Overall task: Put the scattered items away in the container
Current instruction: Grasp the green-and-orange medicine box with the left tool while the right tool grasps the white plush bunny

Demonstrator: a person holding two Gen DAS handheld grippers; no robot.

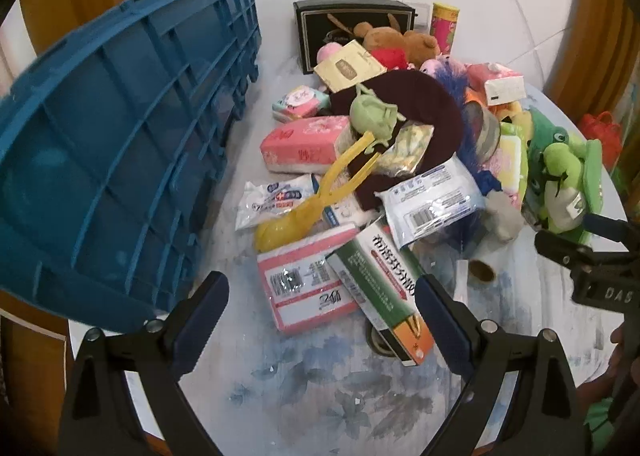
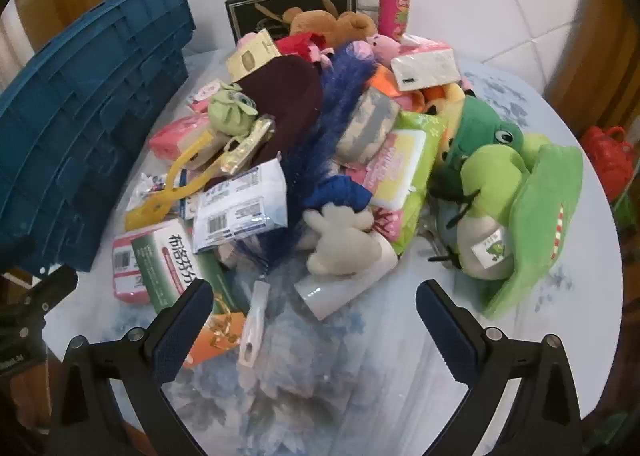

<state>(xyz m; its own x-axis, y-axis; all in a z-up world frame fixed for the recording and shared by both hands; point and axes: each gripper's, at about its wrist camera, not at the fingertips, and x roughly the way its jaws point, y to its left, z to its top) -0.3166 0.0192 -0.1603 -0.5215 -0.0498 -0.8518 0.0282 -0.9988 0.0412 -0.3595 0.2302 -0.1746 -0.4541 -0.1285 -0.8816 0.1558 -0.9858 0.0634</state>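
We see the blue crate (image 1: 116, 159) at the desk's (image 1: 320, 368) left edge, with the pile just right of it. Left gripper (image 1: 322, 320) is spread wide w/ nothing held, over the pink tissue pack (image 1: 304, 284) and green box (image 1: 380, 292) nearest the crate. Right gripper (image 2: 314, 326) is also wide apart and empty, above the white cup (image 2: 340, 280). Green frog plush (image 2: 492, 183) lies on the pile's side farthest from the crate.

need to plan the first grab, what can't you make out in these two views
- Blue crate: its inside is hidden in both views; only the ribbed outer wall shows, cut off by the left edge.
- Black box: lower part hidden behind the brown plush in both views.
- Roll of tape under the green medicine box: mostly covered, left wrist view.
- Duster handle: blurred, right wrist view.
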